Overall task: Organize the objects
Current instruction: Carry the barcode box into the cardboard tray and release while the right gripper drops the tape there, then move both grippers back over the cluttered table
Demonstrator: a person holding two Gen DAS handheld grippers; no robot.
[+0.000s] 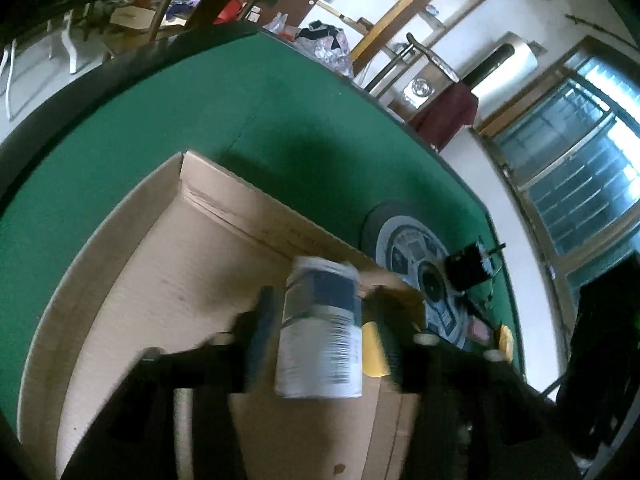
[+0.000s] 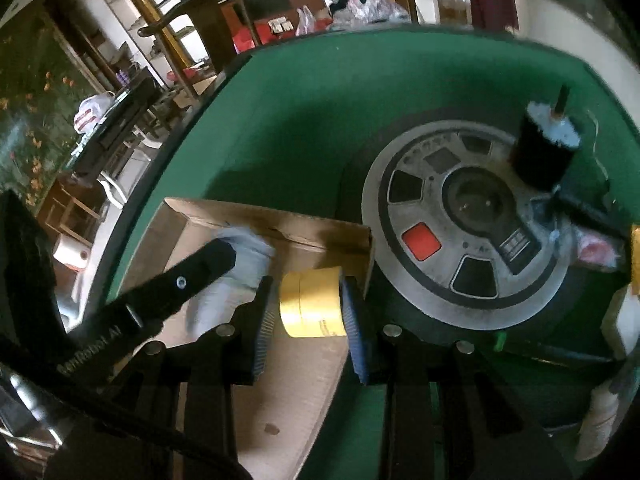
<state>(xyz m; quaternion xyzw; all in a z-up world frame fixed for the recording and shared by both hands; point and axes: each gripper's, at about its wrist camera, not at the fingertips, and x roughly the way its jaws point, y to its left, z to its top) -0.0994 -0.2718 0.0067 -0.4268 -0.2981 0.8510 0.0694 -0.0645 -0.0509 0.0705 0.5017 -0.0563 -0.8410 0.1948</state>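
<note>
A white bottle with a blue label (image 1: 320,328) stands blurred between the fingers of my left gripper (image 1: 322,296), over the open cardboard box (image 1: 160,260). The jaws stand apart, with a gap on the bottle's right side, so the gripper is open. In the right wrist view, my right gripper (image 2: 310,312) is shut on a yellow tape roll (image 2: 312,304), held above the box's right end (image 2: 280,222). That view also shows the left gripper's black finger (image 2: 188,276) and the white bottle (image 2: 244,264) inside the box. The tape roll (image 1: 374,348) shows beside the bottle.
The box lies on a green felt table (image 2: 300,120). A round grey control panel (image 2: 460,220) sits in the table's middle, right of the box. A black cylinder with a shaft (image 2: 544,152) stands on its far edge. Small packets and a yellow item (image 1: 504,338) lie beyond.
</note>
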